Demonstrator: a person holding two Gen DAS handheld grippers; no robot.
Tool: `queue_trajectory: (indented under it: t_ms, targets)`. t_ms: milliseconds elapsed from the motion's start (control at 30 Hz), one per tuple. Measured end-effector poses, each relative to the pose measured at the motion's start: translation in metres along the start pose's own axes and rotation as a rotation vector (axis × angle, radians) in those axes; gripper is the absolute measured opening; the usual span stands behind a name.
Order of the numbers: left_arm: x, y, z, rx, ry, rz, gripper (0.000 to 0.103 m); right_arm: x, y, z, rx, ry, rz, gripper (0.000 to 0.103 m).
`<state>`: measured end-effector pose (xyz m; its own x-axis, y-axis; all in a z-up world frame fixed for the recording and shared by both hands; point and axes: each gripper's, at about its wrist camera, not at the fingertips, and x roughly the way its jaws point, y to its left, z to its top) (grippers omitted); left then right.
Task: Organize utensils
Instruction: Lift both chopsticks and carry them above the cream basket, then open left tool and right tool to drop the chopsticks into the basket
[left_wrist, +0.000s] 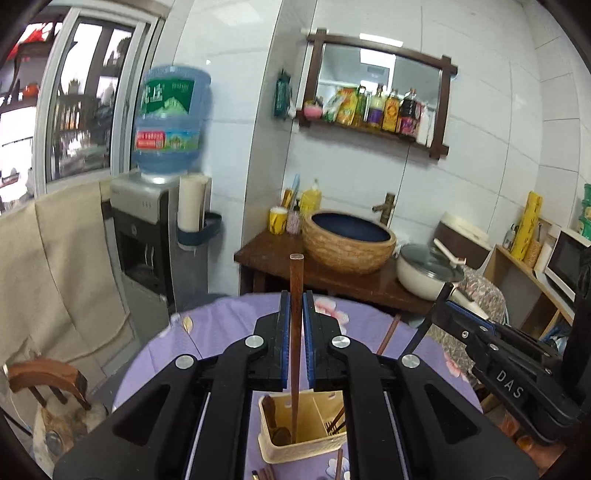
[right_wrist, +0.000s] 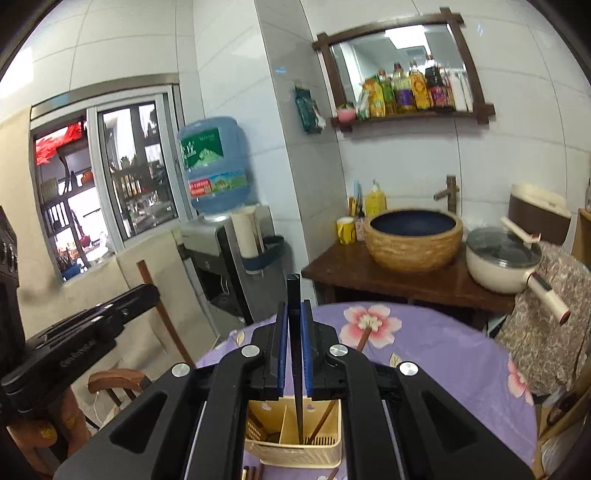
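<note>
Left wrist: "DAS" on right tool (left_wrist: 448, 308)

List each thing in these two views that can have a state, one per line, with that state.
left gripper: shut on brown chopstick
brown chopstick: upright, tip in holder's left compartment
right gripper: shut on black chopstick
black chopstick: upright, tip in right compartment
utensil holder: standing, partly filled
pot: lidded

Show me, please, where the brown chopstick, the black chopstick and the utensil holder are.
brown chopstick (left_wrist: 296, 291), left wrist view, upper shaft.
black chopstick (right_wrist: 294, 295), right wrist view, upper shaft.
utensil holder (right_wrist: 291, 455), right wrist view, front wall.
</note>
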<state>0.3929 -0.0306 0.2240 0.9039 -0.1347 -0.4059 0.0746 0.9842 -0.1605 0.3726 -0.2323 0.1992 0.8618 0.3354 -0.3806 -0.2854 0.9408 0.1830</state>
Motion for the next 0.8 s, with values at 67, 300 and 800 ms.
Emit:
queue_trajectory:
  t_ms: [67,300,800]
  targets:
    - [0.018,0.002,-0.016,-0.004,0.032,0.010,0.007,0.011,-0.001,-0.012,-0.007,0.028,-0.007,0.007]
    - [0.057,0.011,-0.061,-0.013,0.117,0.034,0.007,0.034,-0.012,-0.036,0.010,0.091,-0.026,0.007]
    - [0.031,0.022,-0.083,-0.032,0.049,-0.022,0.077,0.014,-0.014,-0.048,-0.030,0.025,-0.084,0.036]
